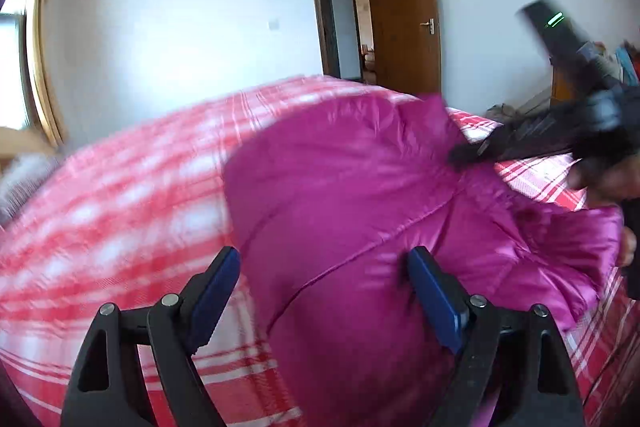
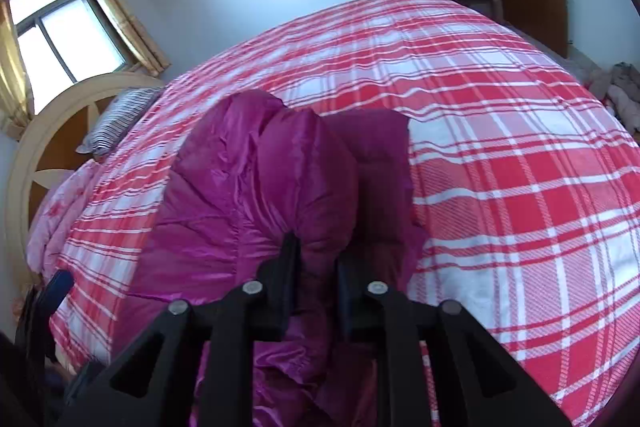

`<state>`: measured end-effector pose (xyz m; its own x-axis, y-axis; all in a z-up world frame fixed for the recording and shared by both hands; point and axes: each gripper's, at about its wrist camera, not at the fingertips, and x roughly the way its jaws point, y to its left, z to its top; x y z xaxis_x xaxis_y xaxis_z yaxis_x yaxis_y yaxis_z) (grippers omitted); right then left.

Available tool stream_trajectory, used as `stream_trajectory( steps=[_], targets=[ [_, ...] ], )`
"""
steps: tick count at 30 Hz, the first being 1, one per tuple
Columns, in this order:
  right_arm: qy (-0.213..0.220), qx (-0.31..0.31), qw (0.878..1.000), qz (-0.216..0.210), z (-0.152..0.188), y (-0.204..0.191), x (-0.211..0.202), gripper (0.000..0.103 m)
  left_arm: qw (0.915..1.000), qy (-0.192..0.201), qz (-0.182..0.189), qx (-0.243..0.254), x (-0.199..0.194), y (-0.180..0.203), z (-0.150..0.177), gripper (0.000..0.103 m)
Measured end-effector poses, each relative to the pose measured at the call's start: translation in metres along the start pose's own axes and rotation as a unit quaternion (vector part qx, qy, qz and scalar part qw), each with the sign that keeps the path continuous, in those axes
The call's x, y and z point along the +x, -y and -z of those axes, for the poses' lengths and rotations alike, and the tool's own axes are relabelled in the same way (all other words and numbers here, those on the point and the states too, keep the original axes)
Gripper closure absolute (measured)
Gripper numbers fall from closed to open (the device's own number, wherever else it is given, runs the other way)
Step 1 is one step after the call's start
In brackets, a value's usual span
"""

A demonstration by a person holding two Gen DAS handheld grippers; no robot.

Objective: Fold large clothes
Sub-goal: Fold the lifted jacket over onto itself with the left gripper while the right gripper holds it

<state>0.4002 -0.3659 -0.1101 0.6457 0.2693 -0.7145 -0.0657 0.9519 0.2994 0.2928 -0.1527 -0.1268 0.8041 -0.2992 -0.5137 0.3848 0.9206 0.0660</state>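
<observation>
While the red-and-white checked bedspread [image 2: 500, 131] is being used as the folding surface, the magenta padded jacket [image 2: 256, 195] is lying bunched near its edge. A fold of it is being clenched by the right gripper [image 2: 318, 259]; the left gripper [image 1: 324, 279] is being held released above it. The slick, puffy fabric is judged liable to slip out or spring open.

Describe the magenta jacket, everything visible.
The jacket is a puffy, shiny magenta quilted garment with stitched seams, looking like padded nylon. It lies bunched and partly folded on the red plaid bedspread. The right gripper is shut on a thick fold of it. The left gripper is open, fingers above the fabric, gripping nothing.
</observation>
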Motion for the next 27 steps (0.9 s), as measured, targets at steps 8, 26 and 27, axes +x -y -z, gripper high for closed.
stream_trajectory(
  steps=[8, 26, 27],
  targets=[
    [0.123, 0.033, 0.99, 0.059, -0.025, -0.047, -0.079, 0.05, 0.9999, 0.007, 0.01, -0.002, 0.011, 0.009, 0.004, 0.017],
    [0.141, 0.113, 0.983, -0.026, -0.018, 0.015, 0.009, 0.041, 0.9839, -0.021, -0.104, -0.144, 0.046, -0.05, -0.094, 0.017],
    [0.142, 0.112, 0.983, -0.02, -0.018, 0.016, 0.009, 0.041, 0.9831, -0.033, -0.109, -0.143, 0.056, -0.047, -0.095, 0.017]
  ],
)
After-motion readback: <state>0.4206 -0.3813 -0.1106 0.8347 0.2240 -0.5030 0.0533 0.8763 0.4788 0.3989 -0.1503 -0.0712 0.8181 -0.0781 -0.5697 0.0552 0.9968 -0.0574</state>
